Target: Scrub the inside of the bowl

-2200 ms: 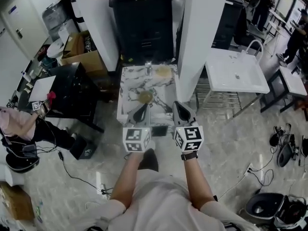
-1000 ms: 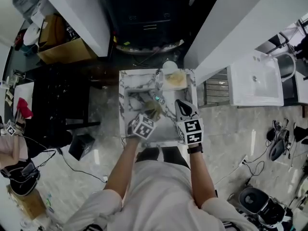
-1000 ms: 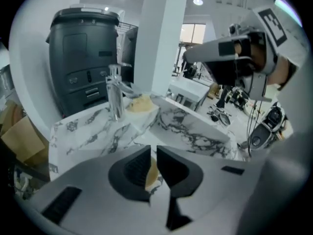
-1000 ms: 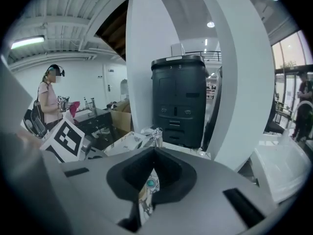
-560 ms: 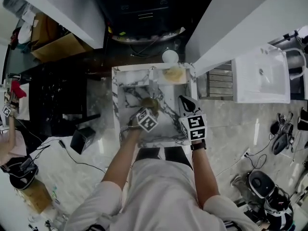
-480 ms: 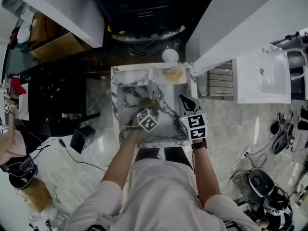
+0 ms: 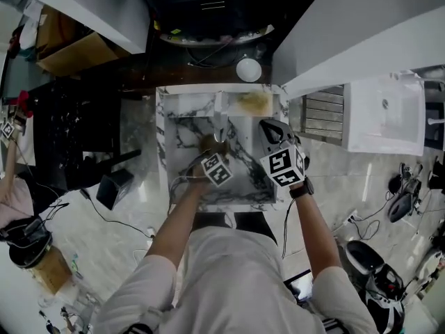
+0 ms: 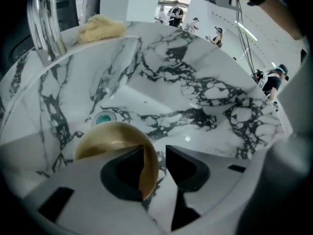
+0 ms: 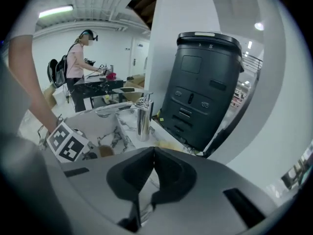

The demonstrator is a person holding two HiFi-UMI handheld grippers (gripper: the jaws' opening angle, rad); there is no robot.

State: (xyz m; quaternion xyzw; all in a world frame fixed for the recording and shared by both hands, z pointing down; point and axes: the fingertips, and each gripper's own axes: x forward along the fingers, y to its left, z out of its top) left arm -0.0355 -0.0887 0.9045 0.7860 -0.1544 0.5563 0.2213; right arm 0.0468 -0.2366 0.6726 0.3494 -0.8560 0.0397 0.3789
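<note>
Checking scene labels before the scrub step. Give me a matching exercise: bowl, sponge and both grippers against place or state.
1 bowl
2 sponge
3 left gripper
4 right gripper

A shut, nothing between its fingers
B on the sink's back ledge beside the tap
C in the sink basin, near the drain
D open, fingers either side of the bowl's rim

Pairs: 1-C, 2-B, 3-D, 4-A. The left gripper's fingers have just been opening.
</note>
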